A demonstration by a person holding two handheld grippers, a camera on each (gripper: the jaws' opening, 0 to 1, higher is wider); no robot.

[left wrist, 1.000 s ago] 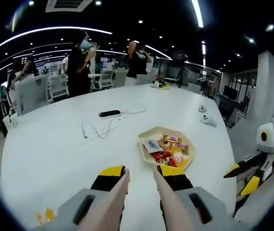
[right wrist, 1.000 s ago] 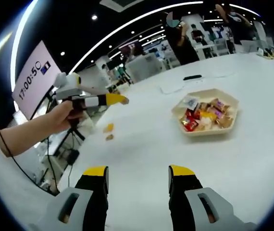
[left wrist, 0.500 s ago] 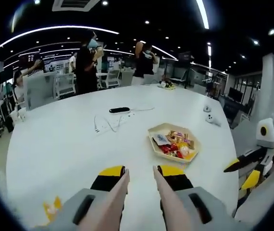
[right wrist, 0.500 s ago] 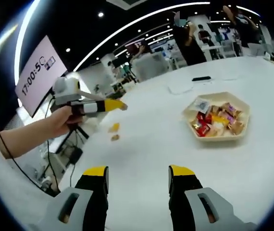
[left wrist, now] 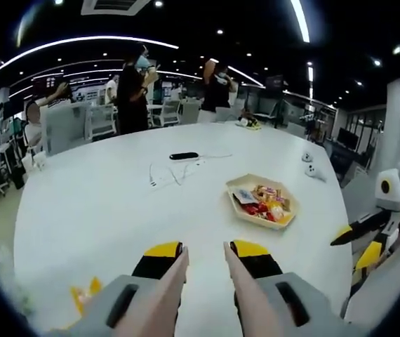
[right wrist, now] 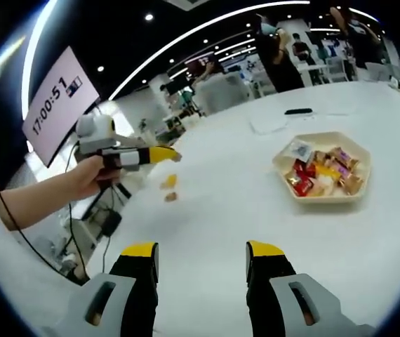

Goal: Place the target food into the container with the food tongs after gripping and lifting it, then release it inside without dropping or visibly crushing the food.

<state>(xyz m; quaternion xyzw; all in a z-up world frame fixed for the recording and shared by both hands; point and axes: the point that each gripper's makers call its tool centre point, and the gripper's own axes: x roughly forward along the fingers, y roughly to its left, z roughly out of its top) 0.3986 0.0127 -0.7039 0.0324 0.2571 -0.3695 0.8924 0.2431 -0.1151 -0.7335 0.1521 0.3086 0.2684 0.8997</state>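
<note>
**Both hand-held grippers hovering, nothing picked up**

The snacks [left wrist: 264, 208] are lying in a hexagonal tray [right wrist: 324, 142] on the white desk [left wrist: 102, 203], far from both. The left hand-held gripper [left wrist: 205, 254] is nearly pressed together; the right hand-held gripper [right wrist: 201, 256] is spread, empty. Squeezing hard could crush a wrapped piece.
</note>
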